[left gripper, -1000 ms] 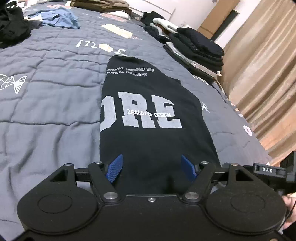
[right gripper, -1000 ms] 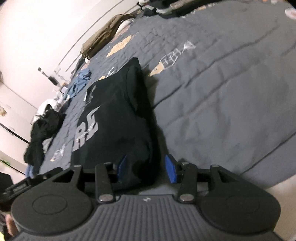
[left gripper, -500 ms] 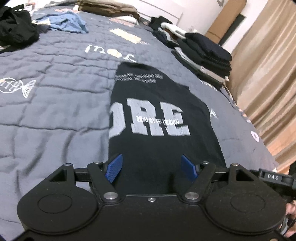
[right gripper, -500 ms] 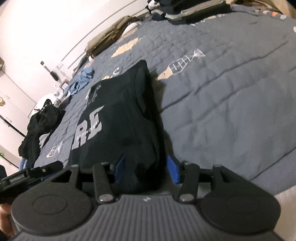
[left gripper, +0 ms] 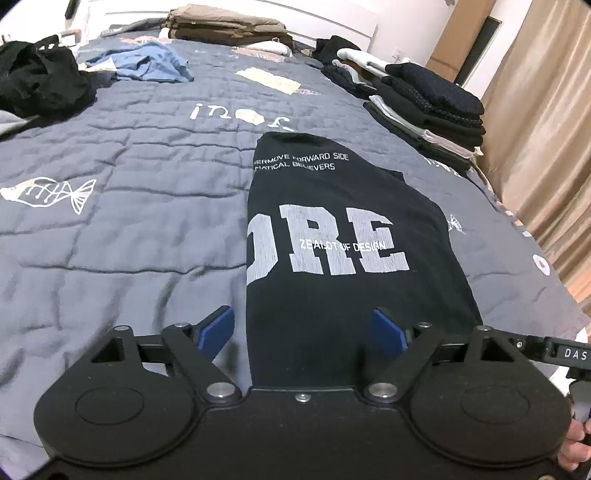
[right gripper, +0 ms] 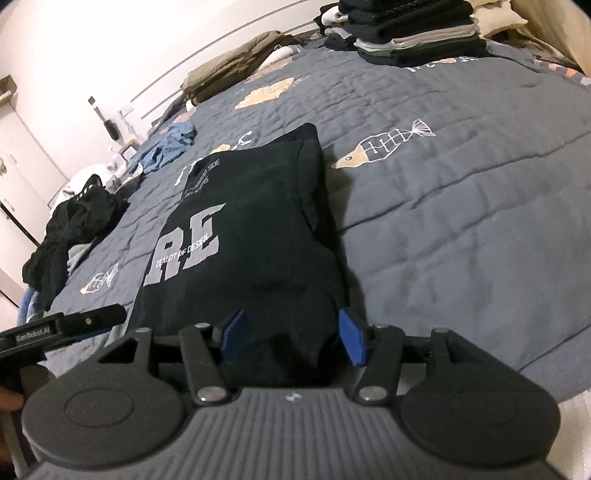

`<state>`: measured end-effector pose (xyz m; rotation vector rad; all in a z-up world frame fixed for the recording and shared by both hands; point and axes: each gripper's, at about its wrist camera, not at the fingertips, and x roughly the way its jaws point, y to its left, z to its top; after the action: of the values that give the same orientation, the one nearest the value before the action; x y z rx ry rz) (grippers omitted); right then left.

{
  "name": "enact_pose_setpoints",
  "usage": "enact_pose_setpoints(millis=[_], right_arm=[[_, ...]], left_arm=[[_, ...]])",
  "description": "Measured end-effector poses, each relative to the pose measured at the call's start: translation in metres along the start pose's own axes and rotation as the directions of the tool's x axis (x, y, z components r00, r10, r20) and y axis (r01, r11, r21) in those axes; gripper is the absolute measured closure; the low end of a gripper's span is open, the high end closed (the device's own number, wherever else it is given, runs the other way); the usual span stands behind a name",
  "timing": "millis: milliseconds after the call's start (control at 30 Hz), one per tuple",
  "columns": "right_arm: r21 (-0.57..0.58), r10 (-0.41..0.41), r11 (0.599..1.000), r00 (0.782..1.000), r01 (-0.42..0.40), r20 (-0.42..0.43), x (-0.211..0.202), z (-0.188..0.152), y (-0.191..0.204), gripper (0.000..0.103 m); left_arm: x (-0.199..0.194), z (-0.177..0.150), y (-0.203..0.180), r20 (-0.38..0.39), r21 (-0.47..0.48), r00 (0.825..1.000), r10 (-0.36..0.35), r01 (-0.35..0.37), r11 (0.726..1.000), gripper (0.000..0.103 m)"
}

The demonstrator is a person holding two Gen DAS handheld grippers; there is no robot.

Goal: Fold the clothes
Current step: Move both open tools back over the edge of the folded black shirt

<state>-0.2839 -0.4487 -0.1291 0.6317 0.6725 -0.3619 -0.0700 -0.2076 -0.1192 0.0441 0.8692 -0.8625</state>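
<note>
I have the black cotton T-shirt with grey block lettering (left gripper: 343, 236) lying flat on the grey quilted bedspread with fish prints (left gripper: 129, 206), already narrowed into a long strip that runs from the near edge away toward the far side; I judge both sides have been turned in, so what remains is the end-over-end fold. My left gripper (left gripper: 304, 332) sits low at the near hem, its blue fingers (left gripper: 218, 328) well apart and opening, one to the left of the shirt's edge over the quilt and the other over the cloth, neither pressing; my right gripper (right gripper: 291, 338) is at the near right corner, its jaws opening too, with a bunched hem between the fingers (right gripper: 352, 341) but not pinched as far as I can see. I read this as a release of the hem, the strip being laid straight so its edges line up for the next fold.

Counting: one shirt under work; one tall stack of dark and pale folded garments (left gripper: 428, 107) at the far right, kept clear of the working space; one loose blue garment (left gripper: 147, 64) and one crumpled black heap (left gripper: 37, 81) at the far left, presumably waiting; one olive-brown folded pile (left gripper: 225, 27) along the far edge.
</note>
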Motion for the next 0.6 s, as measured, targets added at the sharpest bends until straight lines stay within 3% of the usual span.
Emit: enact_pose_setpoints(millis=[67,600], right_arm=[[-0.016,-0.007,1.0,1.0,0.007,-0.01,0.001,0.0,0.004,0.045],[-0.02,0.006,1.0,0.999,-0.007,-0.05,-0.032,0.008,0.024,0.043]], left_arm=[[-0.002,0.0,-0.005,0.004,0.017,1.0,0.011,-0.011,1.0,0.012],[-0.05,0.01,-0.028,0.081,0.058,0.995,0.055,-0.059,0.997,0.003]])
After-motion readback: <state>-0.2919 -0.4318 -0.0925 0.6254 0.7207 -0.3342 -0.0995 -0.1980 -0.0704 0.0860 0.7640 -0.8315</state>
